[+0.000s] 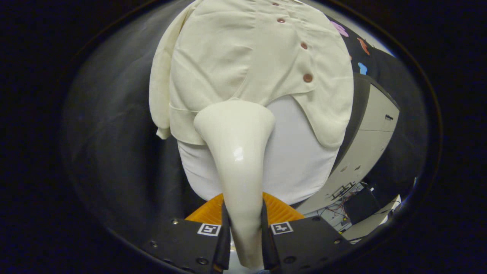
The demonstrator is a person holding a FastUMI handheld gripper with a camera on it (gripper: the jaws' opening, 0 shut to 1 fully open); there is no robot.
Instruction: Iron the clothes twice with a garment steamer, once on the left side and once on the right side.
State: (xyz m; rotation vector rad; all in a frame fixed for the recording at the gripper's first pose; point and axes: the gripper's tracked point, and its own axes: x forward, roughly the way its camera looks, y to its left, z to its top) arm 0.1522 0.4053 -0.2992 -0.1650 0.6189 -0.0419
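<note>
One garment steamer [236,152], glossy cream with a flared head, stands clamped in the gripper [243,232], both black fingers [225,236] pressing on its narrow handle from either side. Its wide head reaches up to the lower hem of one cream button-front shirt [243,57], meeting the cloth just left of the button placket, where the front panels part over a white undergarment or form [296,160]. Four reddish-brown buttons [307,78] run in a line down the shirt's front; one sleeve [159,83] hangs along the shirt's left edge. Two square black-and-white markers [281,228] sit on the finger blocks, one on each. An orange ribbed piece [279,211] shows behind the steamer's handle, just ahead of the fingers. To the right of the shirt stands a grey and beige cabinet-like unit [365,137], with a tangle of wires [335,209] and a dark box near its foot. Black cloth [114,133] hangs behind the shirt, on the left.
</note>
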